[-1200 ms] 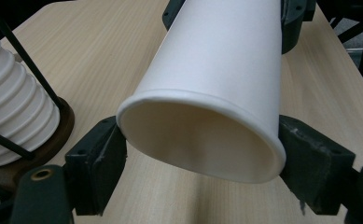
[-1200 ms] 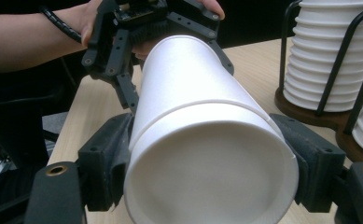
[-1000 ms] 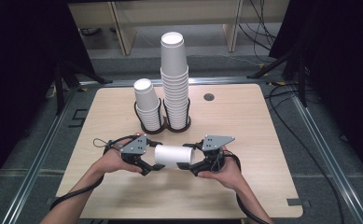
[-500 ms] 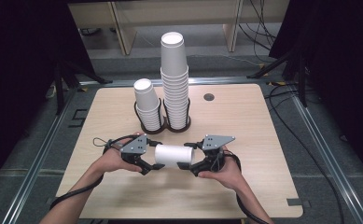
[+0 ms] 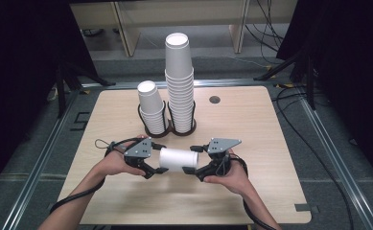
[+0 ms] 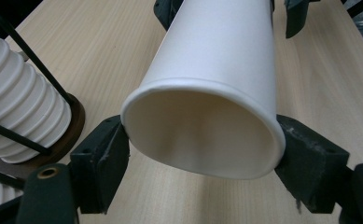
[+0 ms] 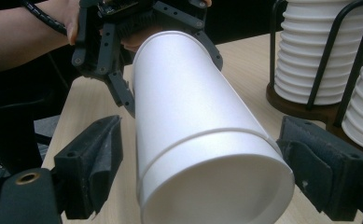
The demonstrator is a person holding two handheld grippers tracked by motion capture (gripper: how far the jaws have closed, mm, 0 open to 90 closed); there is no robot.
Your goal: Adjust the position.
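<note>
1. High view: cup [image 5: 177, 159] lies on its side above the worktop [image 5: 251, 124], bridged between the left tool [image 5: 156, 170] and the right tool [image 5: 190, 170]. Mouth end is at the left tool, base end at the right tool.
2. Left tool is clenched on the cup's rim and its jaws have just been closing. In the left gripper view the mouth is already squashed to an oval. Risk: any more squeeze creases the paper wall, or the rim pops out sideways from between the pads.
3. Right tool looks released: its jaws stand either side of the base, and the right gripper view shows a gap at one pad. Risk: the cup hangs from the left grip alone. If that rim grip slips, the base end sags out of the right tool and the cup drops to the worktop below both tools.
4. If the right tool closes off-centre, it levers the cup against the left pads and twists it loose.
5. A line rings the wall near the base; I can't tell if it's a second nested cup. If so, pulling the tools apart could release one unexpectedly.
6. Short stack [image 5: 151, 108] and tall stack [image 5: 179, 81] stand just beyond both tools. A jerk forward could topple the tall one.
</note>
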